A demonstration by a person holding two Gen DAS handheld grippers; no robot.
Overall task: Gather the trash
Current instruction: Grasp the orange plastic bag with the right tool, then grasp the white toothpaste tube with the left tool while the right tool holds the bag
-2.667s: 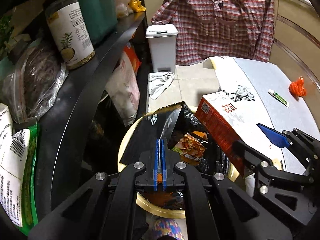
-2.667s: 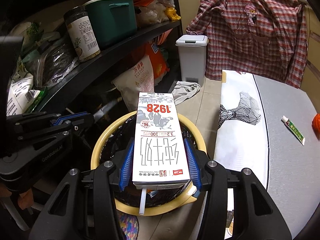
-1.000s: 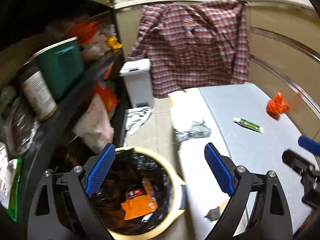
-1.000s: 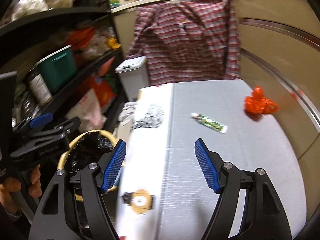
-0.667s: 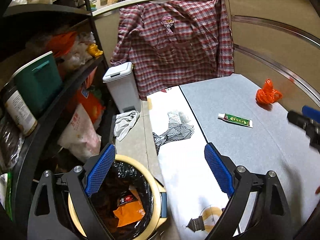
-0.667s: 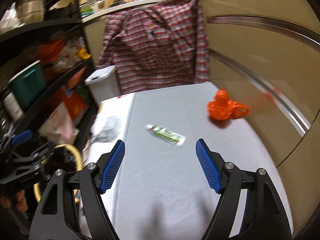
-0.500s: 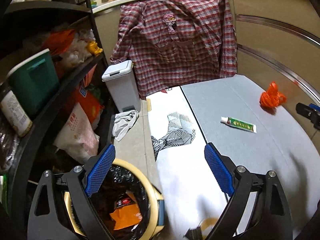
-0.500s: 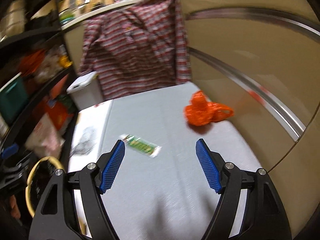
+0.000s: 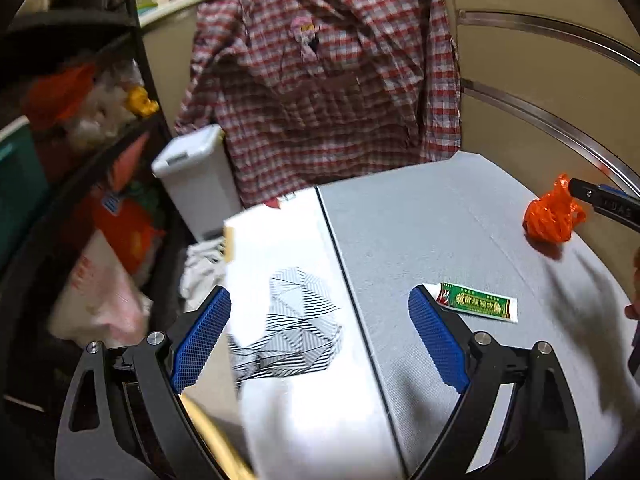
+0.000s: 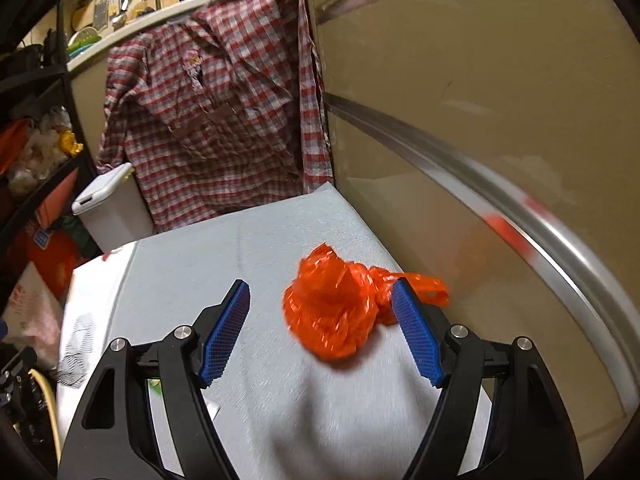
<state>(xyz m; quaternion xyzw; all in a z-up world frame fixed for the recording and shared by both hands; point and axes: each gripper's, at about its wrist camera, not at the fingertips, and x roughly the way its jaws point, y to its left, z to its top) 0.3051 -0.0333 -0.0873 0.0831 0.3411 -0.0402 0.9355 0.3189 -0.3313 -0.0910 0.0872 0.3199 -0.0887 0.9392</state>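
A crumpled orange plastic bag [image 10: 340, 312] lies on the grey table [image 10: 224, 256] near the wall. My right gripper [image 10: 320, 332] is open, its blue pads on either side of the bag, not touching it. The bag also shows in the left wrist view [image 9: 550, 218], with the right gripper's tip [image 9: 600, 198] beside it. A green and white tube [image 9: 476, 307] lies on the table just right of my open, empty left gripper [image 9: 318, 344]. The yellow rim of the trash bin [image 9: 212, 436] shows at the bottom left.
A plaid shirt [image 9: 320, 92] hangs behind the table. A white lidded bin [image 9: 196, 184] stands on the floor at the left. Black shelves [image 9: 80, 152] with bags and boxes run along the left. A beige wall with a metal rail [image 10: 500, 200] bounds the table's right side.
The milk carton left my right gripper, which opened and swung right over the table up to the orange bag. My left gripper opened and moved from over the bin toward the table.
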